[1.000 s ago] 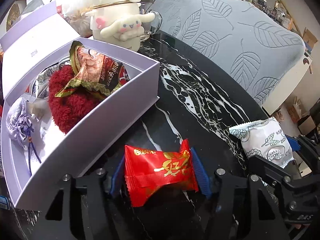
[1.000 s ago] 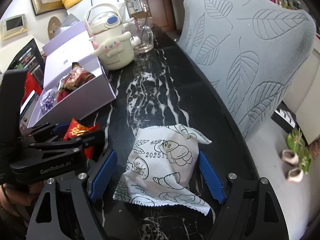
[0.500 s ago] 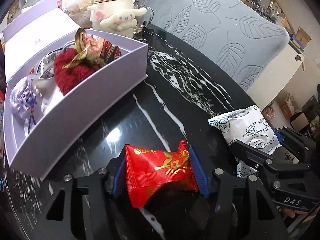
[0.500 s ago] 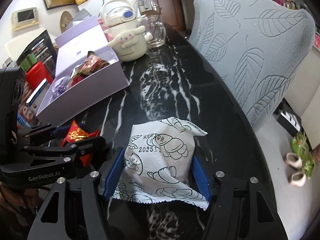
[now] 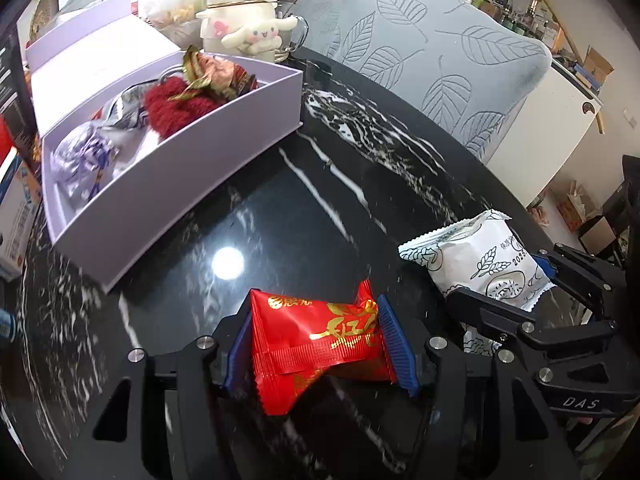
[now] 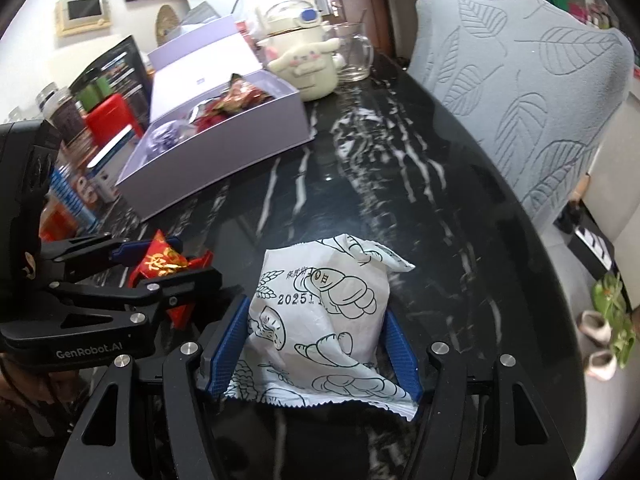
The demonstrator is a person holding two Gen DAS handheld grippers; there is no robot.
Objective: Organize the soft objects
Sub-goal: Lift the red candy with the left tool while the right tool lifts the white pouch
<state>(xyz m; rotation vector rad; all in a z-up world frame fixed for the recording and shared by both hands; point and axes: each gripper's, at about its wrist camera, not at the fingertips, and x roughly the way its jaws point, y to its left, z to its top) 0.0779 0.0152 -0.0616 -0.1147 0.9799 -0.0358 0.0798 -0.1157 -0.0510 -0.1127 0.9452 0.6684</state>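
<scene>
My left gripper is shut on a red snack packet with gold print, held just above the black marble table. My right gripper is shut on a white snack packet with line drawings. Each gripper shows in the other's view: the right one with the white packet, the left one with the red packet. An open lilac box stands at the far left and holds a red fluffy item, a foil wrapper and a silver pouch.
A cream cartoon-dog kettle and a glass mug stand behind the box. A grey leaf-pattern chair back lines the table's right edge. Boxes and jars crowd the far left.
Both grippers have risen and pulled back from the box, each carrying its packet. The right gripper closed onto the white packet.
</scene>
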